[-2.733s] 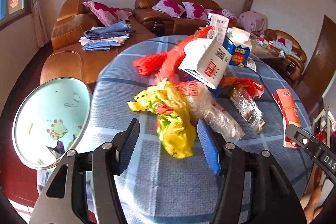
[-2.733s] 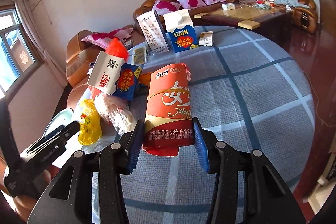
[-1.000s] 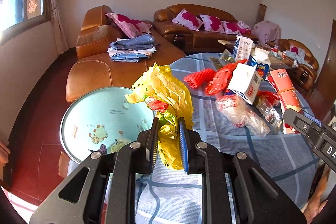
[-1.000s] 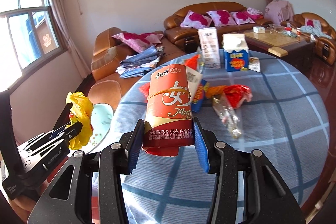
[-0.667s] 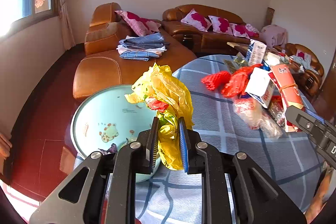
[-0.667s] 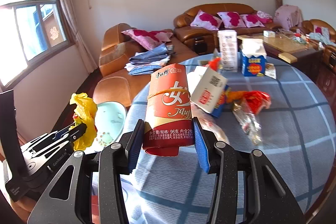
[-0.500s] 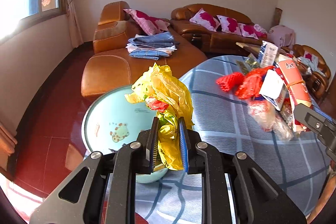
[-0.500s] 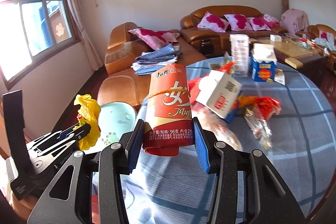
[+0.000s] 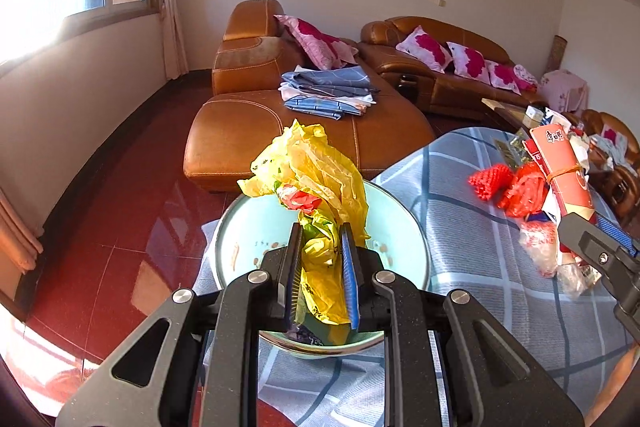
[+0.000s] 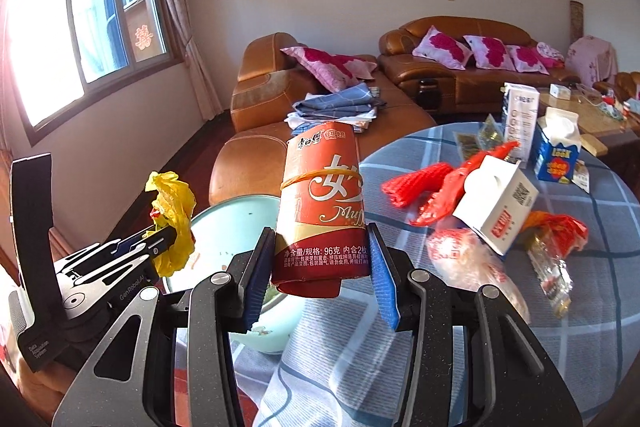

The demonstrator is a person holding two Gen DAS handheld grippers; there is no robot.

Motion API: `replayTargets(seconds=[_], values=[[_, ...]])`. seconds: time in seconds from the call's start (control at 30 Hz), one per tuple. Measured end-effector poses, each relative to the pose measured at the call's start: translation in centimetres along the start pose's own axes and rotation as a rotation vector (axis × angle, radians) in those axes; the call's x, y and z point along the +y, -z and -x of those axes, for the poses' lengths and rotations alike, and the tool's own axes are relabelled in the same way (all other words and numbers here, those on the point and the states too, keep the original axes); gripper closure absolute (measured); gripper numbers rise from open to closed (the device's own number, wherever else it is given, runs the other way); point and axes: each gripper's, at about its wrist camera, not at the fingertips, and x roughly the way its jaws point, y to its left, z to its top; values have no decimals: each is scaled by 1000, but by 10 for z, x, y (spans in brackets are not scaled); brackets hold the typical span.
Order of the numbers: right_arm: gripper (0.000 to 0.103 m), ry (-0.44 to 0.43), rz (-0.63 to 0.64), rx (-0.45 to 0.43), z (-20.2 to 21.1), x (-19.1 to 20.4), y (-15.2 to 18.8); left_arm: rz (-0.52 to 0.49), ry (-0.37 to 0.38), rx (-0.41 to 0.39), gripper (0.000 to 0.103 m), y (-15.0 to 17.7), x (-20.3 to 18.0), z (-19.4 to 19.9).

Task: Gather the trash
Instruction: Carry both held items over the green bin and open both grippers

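My left gripper [image 9: 320, 239] is shut on a crumpled yellow plastic bag [image 9: 316, 179], held right above the pale green bin [image 9: 404, 223] at the table's left edge. In the right wrist view the same yellow bag [image 10: 172, 223] hangs from the left gripper [image 10: 160, 237] beside the bin [image 10: 224, 223]. My right gripper [image 10: 320, 247] is shut on a red muffin box [image 10: 324, 203], held upright over the table's near left side, just right of the bin. The red box [image 9: 560, 167] also shows at the right of the left wrist view.
On the blue checked tablecloth [image 10: 440, 347] lie red netting [image 10: 416, 183], a white carton [image 10: 500, 211], clear wrappers [image 10: 472, 259], a blue milk carton [image 10: 556, 147] and a tall white box [image 10: 518, 119]. A brown leather sofa [image 9: 280, 119] with folded clothes stands beyond, over red floor tiles [image 9: 112, 227].
Both grippers have swung left with their loads. The bin has slid from the lower left to directly under the yellow bag, and the table's trash has shifted right in both views.
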Motion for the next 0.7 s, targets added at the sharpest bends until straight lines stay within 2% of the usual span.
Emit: replayTargets(seconds=[0.13, 0.3, 0.47, 0.7], values=[[57, -20, 8, 17, -13, 7, -3, 19, 9, -1, 85, -2, 12, -7], [57, -58, 20, 61, -39, 22, -5, 69, 72, 20, 85, -2, 27, -15], [57, -78, 46, 108, -67, 33, 1, 65, 35, 49, 85, 2, 32, -30], [57, -99, 20, 175, -101, 31, 6, 61, 19, 87, 85, 5, 35, -44]])
